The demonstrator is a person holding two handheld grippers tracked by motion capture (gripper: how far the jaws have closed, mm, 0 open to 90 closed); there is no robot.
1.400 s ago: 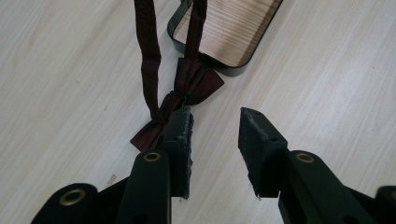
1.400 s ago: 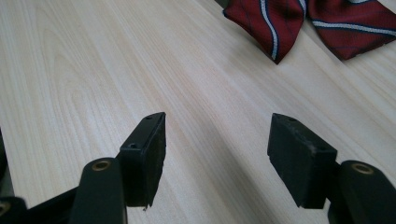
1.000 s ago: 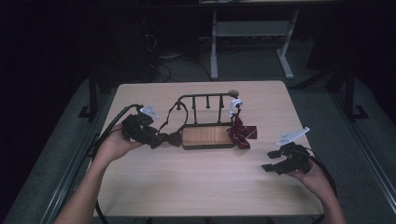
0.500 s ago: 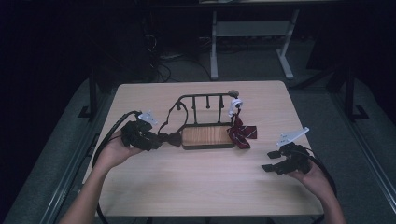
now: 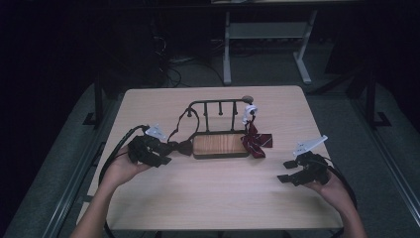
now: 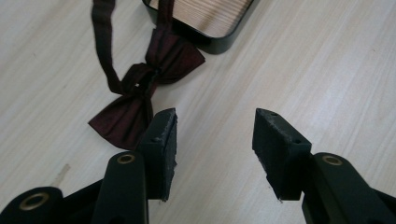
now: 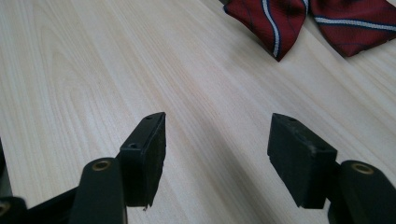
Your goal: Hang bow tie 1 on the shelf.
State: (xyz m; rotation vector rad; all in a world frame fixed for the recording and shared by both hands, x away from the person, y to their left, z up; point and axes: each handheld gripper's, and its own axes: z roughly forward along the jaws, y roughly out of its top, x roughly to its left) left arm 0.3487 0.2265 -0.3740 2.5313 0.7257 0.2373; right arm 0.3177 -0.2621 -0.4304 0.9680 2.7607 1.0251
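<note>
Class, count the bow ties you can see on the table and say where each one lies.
2. A dark maroon bow tie lies left of the wooden-based rack, near the left gripper. A red striped bow tie lies at the rack's right end.

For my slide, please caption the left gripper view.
Open left tongs hover over the table beside a dark red bow tie.

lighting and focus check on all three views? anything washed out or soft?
High view: dim, surroundings nearly black, table lit but low contrast, dark bow tie hard to read. Left gripper view: bright and even, bow tie sharp, left tool edges slightly soft. Right gripper view: striped tie crisp, mild glare on the wood, right tool slightly soft.
</note>
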